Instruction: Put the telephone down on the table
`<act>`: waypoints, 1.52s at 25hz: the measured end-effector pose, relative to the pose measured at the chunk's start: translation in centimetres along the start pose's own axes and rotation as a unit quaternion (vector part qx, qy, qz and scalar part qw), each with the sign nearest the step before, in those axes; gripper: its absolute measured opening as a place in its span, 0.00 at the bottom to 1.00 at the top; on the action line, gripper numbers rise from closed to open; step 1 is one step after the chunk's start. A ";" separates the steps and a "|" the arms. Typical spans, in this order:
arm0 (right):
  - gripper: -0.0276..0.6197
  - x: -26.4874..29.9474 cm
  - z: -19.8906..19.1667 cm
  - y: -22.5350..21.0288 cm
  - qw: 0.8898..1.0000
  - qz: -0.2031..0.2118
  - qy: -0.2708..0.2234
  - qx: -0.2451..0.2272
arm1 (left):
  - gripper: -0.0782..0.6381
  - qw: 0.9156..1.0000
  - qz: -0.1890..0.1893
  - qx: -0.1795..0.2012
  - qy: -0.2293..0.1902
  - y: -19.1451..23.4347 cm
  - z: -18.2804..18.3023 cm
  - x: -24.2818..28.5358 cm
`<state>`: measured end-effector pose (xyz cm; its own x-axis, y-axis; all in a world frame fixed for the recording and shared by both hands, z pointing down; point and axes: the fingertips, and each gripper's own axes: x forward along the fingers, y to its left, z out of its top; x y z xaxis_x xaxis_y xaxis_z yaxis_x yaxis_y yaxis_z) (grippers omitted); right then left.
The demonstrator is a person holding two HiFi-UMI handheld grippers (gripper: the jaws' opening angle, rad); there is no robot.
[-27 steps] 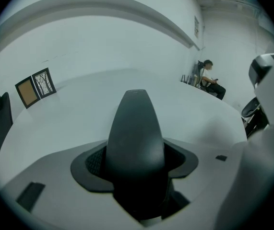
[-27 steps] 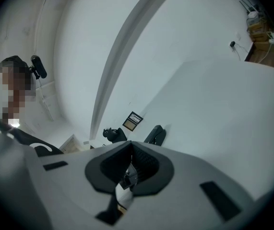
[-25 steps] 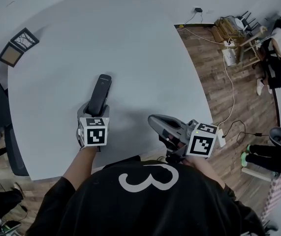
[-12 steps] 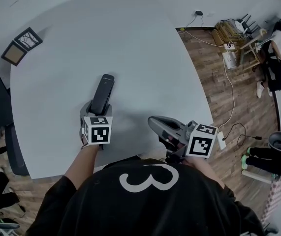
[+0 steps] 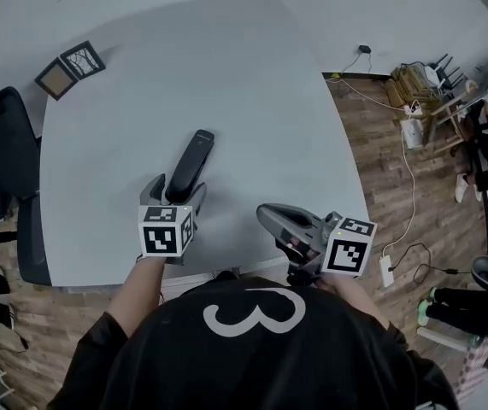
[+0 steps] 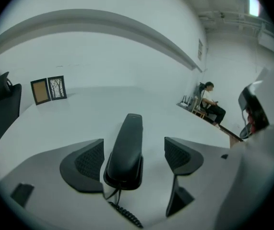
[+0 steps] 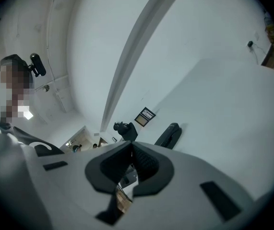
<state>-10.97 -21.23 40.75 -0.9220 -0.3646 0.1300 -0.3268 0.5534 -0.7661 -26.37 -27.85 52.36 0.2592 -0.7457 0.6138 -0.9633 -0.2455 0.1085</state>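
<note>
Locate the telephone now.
Head view, centre-left: the telephone lies on the table, its near end between the jaws of the left gripper, which have just been opening and stand clear of it.

A plain, white-walled office or lab workroom. A big white table [image 5: 226, 75] spreads ahead of the left claw [image 5: 178, 188]. A black office chair [image 5: 8, 143] and two framed pictures [image 5: 70, 68] sit well off to its left. Right of the right claw [image 5: 265, 214], wood floor [image 5: 372, 143] carries trailing cables [image 5: 411, 173], and a person [image 6: 212, 104] sits far beyond.
</note>
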 end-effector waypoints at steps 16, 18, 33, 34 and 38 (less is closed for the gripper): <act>0.06 -6.9 -1.0 7.1 0.992 0.109 0.040 -0.058 | 0.63 0.979 -0.126 -0.102 -0.124 -14.8 5.4 -17.2; 0.06 -8.5 -1.6 7.8 0.990 0.114 0.040 -0.067 | 0.59 0.974 -0.157 -0.101 -0.128 -17.5 5.3 -18.6; 0.06 -18.5 -6.6 11.3 0.981 0.128 0.050 -0.135 | 0.13 0.950 -0.239 -0.127 -0.155 -29.8 1.0 -24.1; 0.06 -18.9 -6.8 11.7 0.980 0.135 0.052 -0.135 | 0.13 0.947 -0.243 -0.141 -0.154 -30.0 0.6 -24.1; 0.06 -20.1 -7.5 12.6 0.979 0.150 0.052 -0.127 | 0.13 0.940 -0.259 -0.166 -0.150 -31.3 -0.3 -24.7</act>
<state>1.91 -1.34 33.24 -0.9963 -0.0856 -0.0038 -0.0663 0.7975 -0.5997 -2.68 -1.54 34.06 0.6597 -0.7323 0.1687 -0.6583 -0.4548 0.5999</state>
